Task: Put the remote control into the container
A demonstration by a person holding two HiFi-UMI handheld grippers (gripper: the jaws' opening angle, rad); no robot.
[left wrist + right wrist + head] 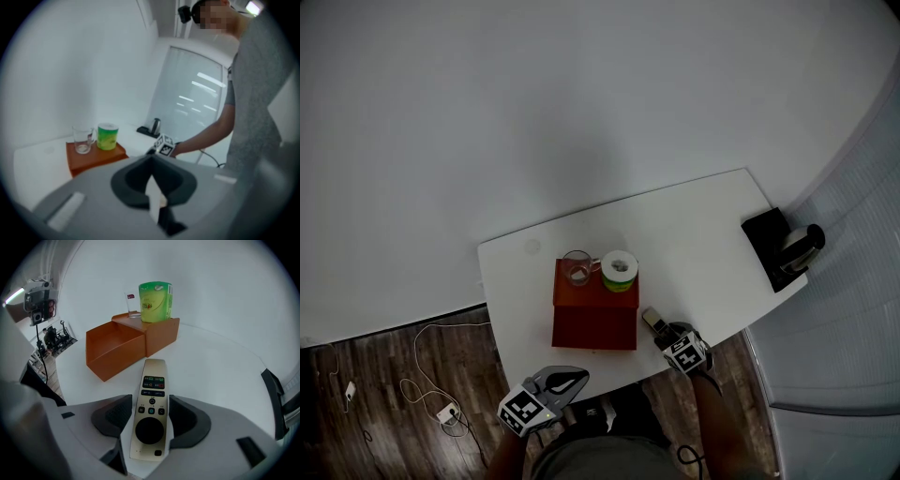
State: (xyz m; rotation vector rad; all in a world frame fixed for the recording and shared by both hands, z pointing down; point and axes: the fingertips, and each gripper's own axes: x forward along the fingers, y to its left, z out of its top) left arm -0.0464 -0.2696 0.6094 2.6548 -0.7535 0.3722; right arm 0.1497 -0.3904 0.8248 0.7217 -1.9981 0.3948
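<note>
A gold remote control (153,380) with a round black pad lies between the jaws of my right gripper (151,416), whose pads press its two sides; its far end points at the orange container (117,348). In the head view the remote control (652,320) pokes out ahead of my right gripper (664,334) near the table's front edge, just right of the orange container (595,319). My left gripper (579,378) hangs below the table's front edge, its jaws together on nothing (152,187).
A glass (577,269) and a green cup (619,270) stand on the container's closed far half. A kettle on a black base (795,246) sits at the white table's (703,234) right end. Cables (431,375) lie on the wooden floor to the left.
</note>
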